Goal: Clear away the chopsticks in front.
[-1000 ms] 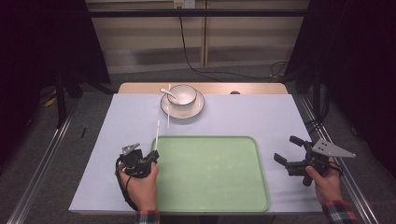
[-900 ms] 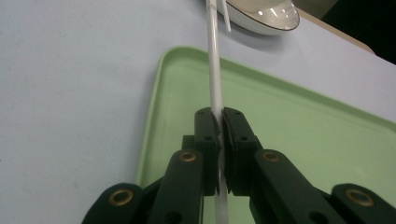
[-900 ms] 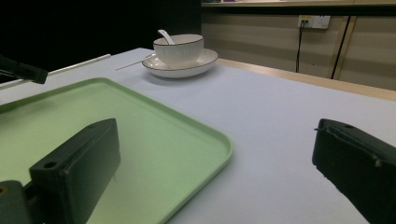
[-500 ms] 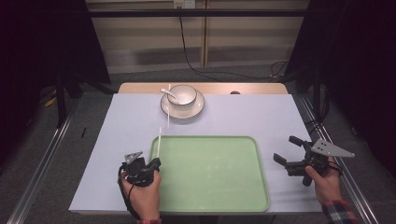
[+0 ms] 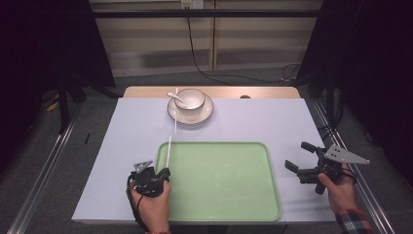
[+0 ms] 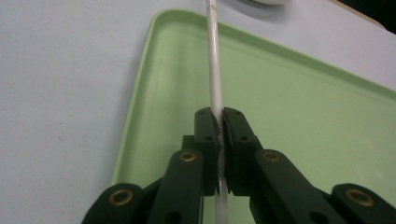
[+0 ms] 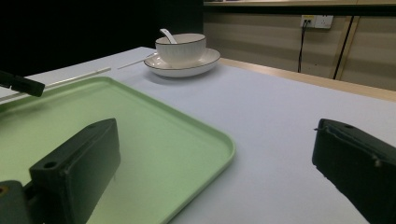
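Presently the left gripper is clamped on a thin white stick, its jaws pressed together around the shaft in the left gripper view. The stick runs forward over the left rim of the green tray, its far end pointing toward the bowl on its saucer. A second white stick lies on the table just beyond. The right gripper is held beside the tray's right edge with jaws wide apart and nothing between them.
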The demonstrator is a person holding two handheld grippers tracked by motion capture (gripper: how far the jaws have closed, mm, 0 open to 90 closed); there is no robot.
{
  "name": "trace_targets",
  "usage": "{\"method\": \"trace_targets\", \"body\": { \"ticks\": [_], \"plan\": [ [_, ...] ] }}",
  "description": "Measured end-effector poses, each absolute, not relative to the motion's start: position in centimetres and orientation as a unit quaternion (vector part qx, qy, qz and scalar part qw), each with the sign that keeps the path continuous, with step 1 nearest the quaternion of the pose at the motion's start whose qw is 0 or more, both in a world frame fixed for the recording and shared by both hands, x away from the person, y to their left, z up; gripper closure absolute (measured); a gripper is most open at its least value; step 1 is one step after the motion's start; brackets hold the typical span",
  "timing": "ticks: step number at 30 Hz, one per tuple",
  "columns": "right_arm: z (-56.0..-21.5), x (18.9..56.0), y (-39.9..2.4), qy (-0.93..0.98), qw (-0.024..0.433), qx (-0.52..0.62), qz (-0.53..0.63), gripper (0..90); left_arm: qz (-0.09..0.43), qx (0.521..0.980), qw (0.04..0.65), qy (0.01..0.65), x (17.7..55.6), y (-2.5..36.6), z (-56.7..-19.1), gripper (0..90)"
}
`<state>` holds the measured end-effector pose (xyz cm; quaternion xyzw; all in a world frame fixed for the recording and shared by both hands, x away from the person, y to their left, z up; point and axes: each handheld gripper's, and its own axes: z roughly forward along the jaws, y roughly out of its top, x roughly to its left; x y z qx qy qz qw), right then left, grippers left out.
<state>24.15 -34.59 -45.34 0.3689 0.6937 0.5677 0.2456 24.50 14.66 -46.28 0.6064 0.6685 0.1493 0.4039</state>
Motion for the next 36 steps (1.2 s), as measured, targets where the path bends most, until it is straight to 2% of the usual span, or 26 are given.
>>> {"method": "trace_targets", "body": {
  "ticks": [36],
  "plan": [
    [-45.31,24.46,-34.44,0.695,0.244,0.365,0.569,0.4,0.146,0.614,0.369,0.682,24.11,14.29,-46.91,85.4]
  ]
}}
